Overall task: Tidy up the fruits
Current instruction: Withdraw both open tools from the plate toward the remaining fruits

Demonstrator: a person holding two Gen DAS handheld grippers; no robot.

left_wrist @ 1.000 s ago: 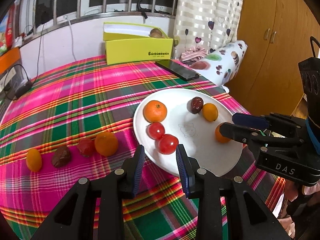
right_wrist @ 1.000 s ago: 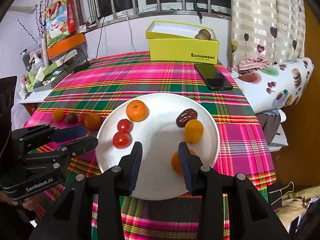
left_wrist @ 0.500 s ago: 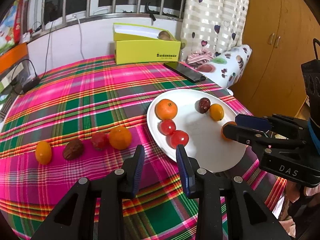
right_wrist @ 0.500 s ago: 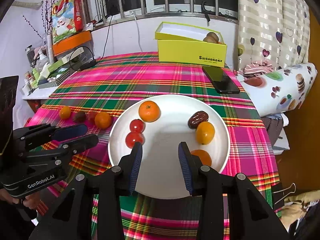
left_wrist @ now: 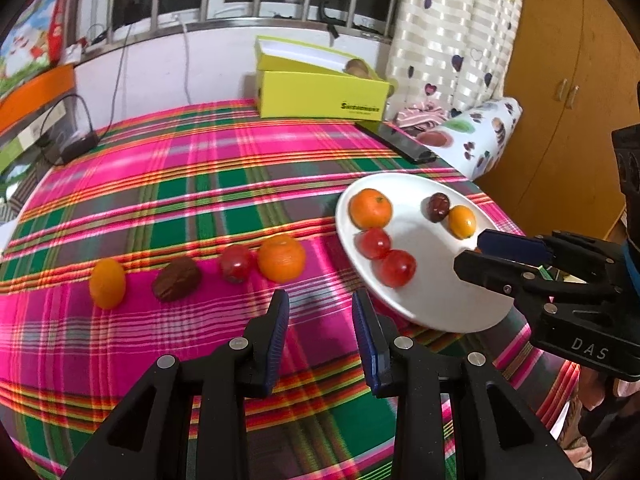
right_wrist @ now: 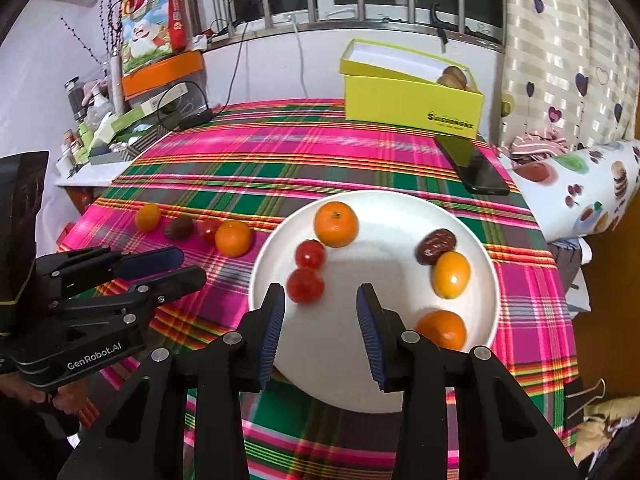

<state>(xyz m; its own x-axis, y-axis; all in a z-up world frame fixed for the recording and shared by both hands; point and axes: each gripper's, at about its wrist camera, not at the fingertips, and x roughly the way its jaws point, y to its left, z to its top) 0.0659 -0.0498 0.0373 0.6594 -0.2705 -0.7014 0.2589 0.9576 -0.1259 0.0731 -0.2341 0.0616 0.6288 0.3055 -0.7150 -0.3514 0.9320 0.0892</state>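
The left gripper (left_wrist: 320,312) hangs with jaws apart and empty over the plaid tablecloth (left_wrist: 208,184), just short of four fruits in a row (left_wrist: 192,268); the right gripper (right_wrist: 320,308) is likewise parted and empty above the white plate (right_wrist: 384,384), which carries six fruits (right_wrist: 336,224); a yellow box (right_wrist: 408,92) stands at the far edge.

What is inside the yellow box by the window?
Inside the open yellow cardboard box, brownish round fruits peek over its right end; they look like kiwis. The white inner wall shows at the back. The box's front wall hides whatever lies lower down.
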